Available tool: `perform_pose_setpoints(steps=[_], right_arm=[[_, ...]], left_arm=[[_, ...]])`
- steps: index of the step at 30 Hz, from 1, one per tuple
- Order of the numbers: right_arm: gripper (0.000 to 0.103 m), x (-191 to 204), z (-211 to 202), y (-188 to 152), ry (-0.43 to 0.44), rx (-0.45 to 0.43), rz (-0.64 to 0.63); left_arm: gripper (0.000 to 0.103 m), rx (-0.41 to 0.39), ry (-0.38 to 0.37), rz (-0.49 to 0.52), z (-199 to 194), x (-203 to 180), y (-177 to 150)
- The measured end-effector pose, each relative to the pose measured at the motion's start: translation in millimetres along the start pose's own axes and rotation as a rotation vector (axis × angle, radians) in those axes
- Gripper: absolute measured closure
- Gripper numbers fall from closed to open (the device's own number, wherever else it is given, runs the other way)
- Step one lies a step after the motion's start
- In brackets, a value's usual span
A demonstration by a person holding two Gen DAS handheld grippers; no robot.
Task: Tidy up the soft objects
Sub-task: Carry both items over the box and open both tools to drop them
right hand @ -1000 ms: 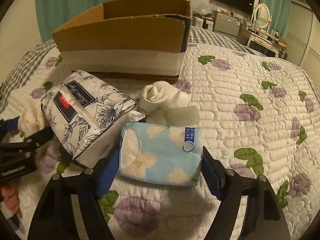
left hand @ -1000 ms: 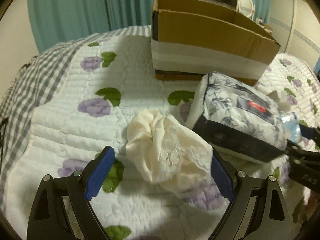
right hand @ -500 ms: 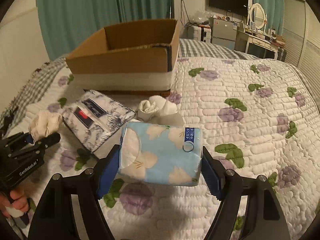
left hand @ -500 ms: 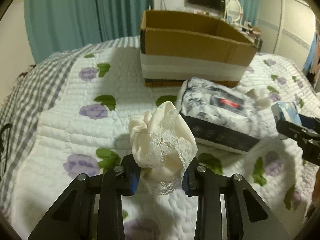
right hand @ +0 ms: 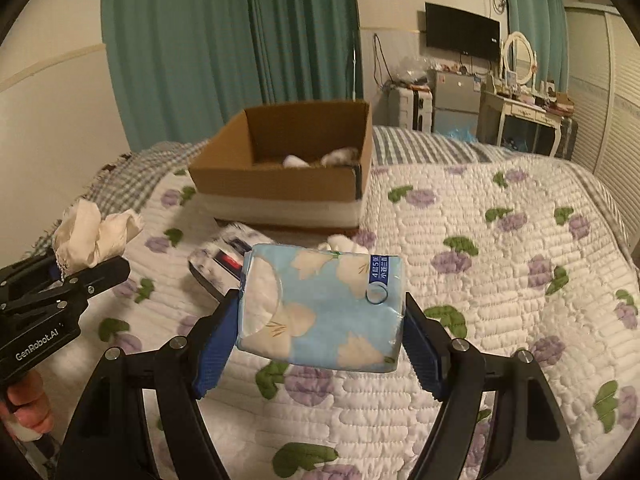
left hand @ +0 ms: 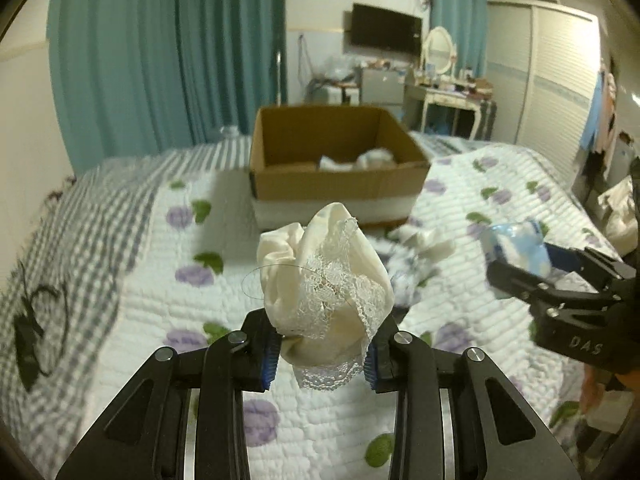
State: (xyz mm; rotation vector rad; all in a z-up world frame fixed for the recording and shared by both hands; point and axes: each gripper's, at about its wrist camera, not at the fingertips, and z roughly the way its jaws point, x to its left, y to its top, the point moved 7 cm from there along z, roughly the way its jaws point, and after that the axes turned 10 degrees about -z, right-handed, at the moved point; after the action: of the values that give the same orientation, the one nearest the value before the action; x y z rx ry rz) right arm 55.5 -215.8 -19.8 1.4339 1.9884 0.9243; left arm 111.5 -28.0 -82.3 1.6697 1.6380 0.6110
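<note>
My left gripper (left hand: 320,354) is shut on a cream lace-trimmed cloth (left hand: 324,280) and holds it high above the bed; it also shows in the right wrist view (right hand: 94,236). My right gripper (right hand: 320,344) is shut on a light blue flowered tissue pack (right hand: 320,308), also lifted; the pack shows in the left wrist view (left hand: 516,244). An open cardboard box (left hand: 332,160) stands ahead on the quilt (right hand: 500,248), with white soft items (right hand: 320,159) inside. A dark-flowered tissue pack (right hand: 224,256) and a white balled cloth (right hand: 344,242) lie in front of the box.
Teal curtains (right hand: 240,48) hang behind the bed. A dressing table with mirror (right hand: 520,100) and a wall TV (right hand: 462,36) stand at the back right. A checked blanket (left hand: 80,216) covers the bed's left side.
Both grippers have risen with their loads, so the box's inside now shows. The left gripper closed on the cream cloth a second ago and lifted it off the quilt.
</note>
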Motion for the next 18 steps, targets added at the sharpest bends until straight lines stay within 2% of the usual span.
perform_pose_setpoints(steps=[8, 16, 17, 18], right_arm=[[0.027, -9, -12, 49, -0.005, -0.062, -0.037], [0.027, -32, 15, 136, -0.046, -0.114, -0.109], [0.027, -34, 21, 145, -0.049, -0.116, -0.113], [0.027, -36, 31, 156, -0.05, -0.118, -0.117]], left_arm=[[0.068, -0.094, -0.031, 0.04, -24, -19, 46], [0.068, -0.149, -0.045, 0.07, 1, -35, 114], [0.064, -0.151, -0.046, 0.067, 8, -36, 124], [0.054, -0.157, -0.041, 0.068, 15, -36, 133]])
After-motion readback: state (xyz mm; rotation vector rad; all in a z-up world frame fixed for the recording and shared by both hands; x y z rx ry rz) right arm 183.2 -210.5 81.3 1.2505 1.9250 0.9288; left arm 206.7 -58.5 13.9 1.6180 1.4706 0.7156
